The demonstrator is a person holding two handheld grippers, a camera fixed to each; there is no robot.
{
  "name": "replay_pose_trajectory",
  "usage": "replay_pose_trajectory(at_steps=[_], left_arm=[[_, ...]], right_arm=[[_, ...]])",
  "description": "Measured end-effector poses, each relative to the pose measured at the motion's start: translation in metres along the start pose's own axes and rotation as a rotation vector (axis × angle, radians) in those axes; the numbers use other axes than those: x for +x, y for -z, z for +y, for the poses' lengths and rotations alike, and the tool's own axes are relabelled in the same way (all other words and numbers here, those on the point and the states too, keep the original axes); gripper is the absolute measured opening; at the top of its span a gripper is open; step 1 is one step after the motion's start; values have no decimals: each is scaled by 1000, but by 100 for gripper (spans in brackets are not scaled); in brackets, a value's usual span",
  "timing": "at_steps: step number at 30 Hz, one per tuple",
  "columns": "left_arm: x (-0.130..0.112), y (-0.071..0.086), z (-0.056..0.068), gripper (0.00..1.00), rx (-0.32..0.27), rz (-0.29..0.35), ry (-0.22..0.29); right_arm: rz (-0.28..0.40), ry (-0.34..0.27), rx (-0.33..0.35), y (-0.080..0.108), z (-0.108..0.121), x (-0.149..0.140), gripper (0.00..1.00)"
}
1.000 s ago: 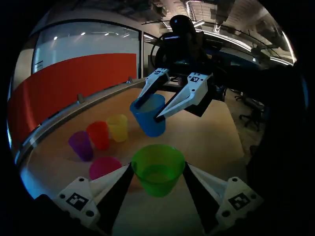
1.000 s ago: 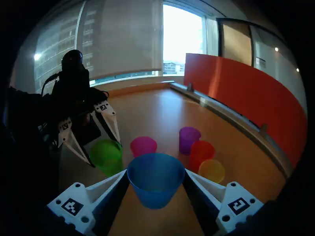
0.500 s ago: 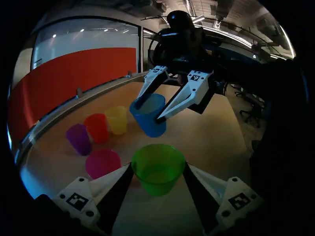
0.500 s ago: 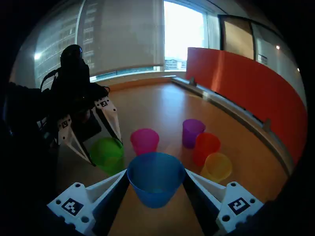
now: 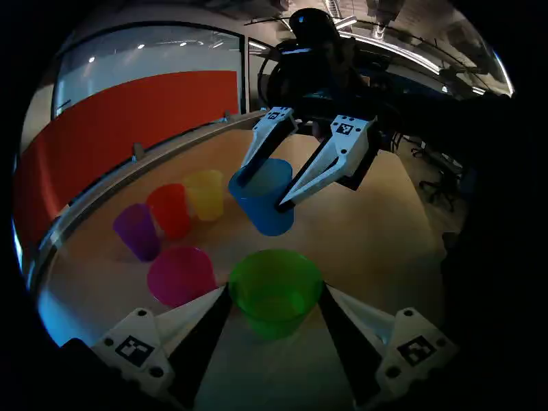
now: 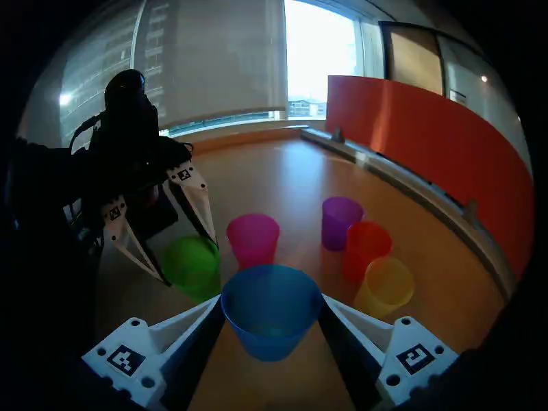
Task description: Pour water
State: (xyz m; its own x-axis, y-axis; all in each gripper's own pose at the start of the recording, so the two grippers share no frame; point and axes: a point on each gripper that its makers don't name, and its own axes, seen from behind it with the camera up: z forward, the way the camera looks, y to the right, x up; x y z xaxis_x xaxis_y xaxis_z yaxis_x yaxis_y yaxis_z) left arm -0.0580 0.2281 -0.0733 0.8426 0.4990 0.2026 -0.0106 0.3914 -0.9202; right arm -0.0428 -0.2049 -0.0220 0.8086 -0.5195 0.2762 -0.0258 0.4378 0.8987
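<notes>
Left gripper [image 5: 274, 291] — jaws pinching a translucent green plastic cup [image 5: 275, 314] by its sides, near centre over the wooden table [image 5: 370, 233]; right gripper [image 6: 271, 301] jaws pinching a translucent blue plastic cup [image 6: 270, 332], just beyond the green one in the left gripper view; left of both there — magenta cup [image 5: 179, 274], purple cup [image 5: 137, 231], red cup [image 5: 169, 209], yellow cup [image 5: 204, 194], upright, grouped close.

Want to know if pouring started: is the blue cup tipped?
Not tipped: the blue cup, held by the right gripper, sits near upright, mouth up, apart from the green cup.
</notes>
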Motion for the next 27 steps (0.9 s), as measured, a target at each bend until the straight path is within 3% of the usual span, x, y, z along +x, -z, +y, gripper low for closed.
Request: replay_pose_trajectory(at_steps=[27], left_arm=[[-17, -4, 0, 88, -16, -57, 5]], right_arm=[[4, 2, 9, -8, -4, -7, 92]])
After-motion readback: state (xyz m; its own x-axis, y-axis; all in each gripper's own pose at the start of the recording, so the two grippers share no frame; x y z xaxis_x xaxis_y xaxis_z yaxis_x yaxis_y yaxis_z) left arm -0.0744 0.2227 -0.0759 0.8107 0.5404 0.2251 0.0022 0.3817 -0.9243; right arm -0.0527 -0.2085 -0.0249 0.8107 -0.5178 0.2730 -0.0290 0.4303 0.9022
